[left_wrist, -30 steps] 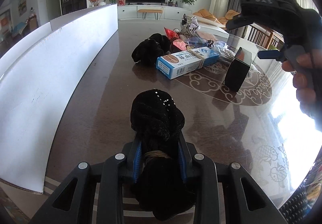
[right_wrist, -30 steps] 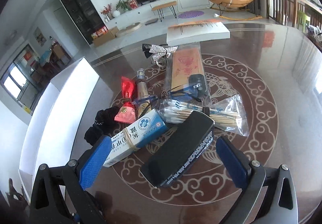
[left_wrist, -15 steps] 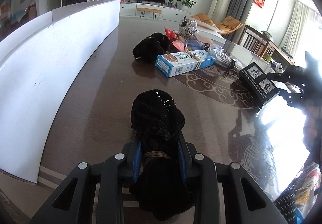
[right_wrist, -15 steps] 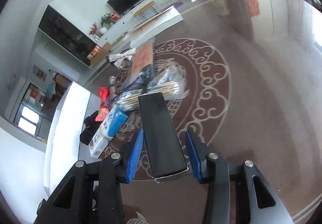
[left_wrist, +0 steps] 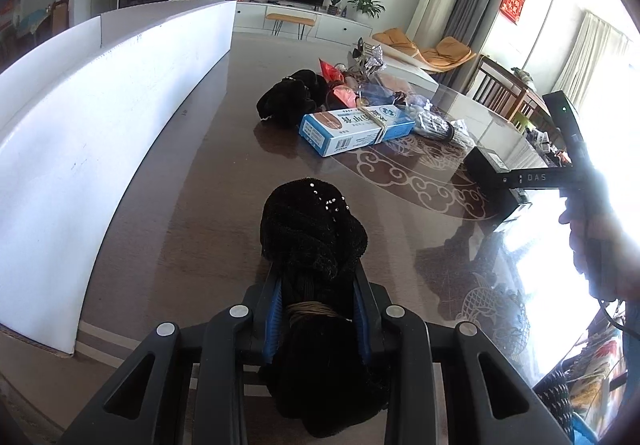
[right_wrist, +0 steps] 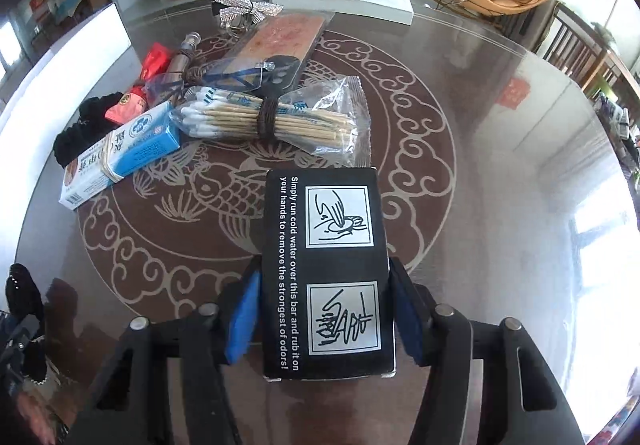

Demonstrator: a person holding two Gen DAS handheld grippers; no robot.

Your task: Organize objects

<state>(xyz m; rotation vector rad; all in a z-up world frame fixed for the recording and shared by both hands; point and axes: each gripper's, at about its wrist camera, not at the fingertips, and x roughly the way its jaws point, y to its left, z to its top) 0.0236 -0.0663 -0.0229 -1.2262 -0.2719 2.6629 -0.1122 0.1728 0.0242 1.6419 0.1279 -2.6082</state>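
Near edge of dark patterned table [right_wrist: 500,93], two items in hand, rest in a loose heap further off.

1. Black box [right_wrist: 326,273] w/ white instructions, flat, long axis away from camera. Right gripper [right_wrist: 324,309]: blue pads either side of box's near half; jaws opening; left pad shows a sliver of gap, right pad close against the box edge or touching, can't tell which. Box looks set down on table, apart from the heap, near side of the fish medallion. Judgement: being released here to start a separate spot for boxed goods.

2. Black knit bundle [left_wrist: 312,229], sequinned, tied w/ cord at waist. Left gripper [left_wrist: 316,317]: fingers narrow, clamped on the bundle just by the cord, i.e. the firmest part of a soft item. Held at near left of table, beside white board [left_wrist: 100,117]. Prob. waiting its turn.

3. Heap, far centre/left:
- blue-white carton [right_wrist: 120,157], rubber-banded, nearest of heap
- cotton swabs in clear bag [right_wrist: 272,125], tied at middle, just right of carton
- second black knit item [right_wrist: 84,125], far left
- red sachets [right_wrist: 154,61], glasses [right_wrist: 228,79], silver bow [right_wrist: 244,9], pink flat pack [right_wrist: 284,37], all overlapping, unsorted.

Person's hand [left_wrist: 592,237] on right gripper handle, seen at right of left view, partly washed out by window glare.
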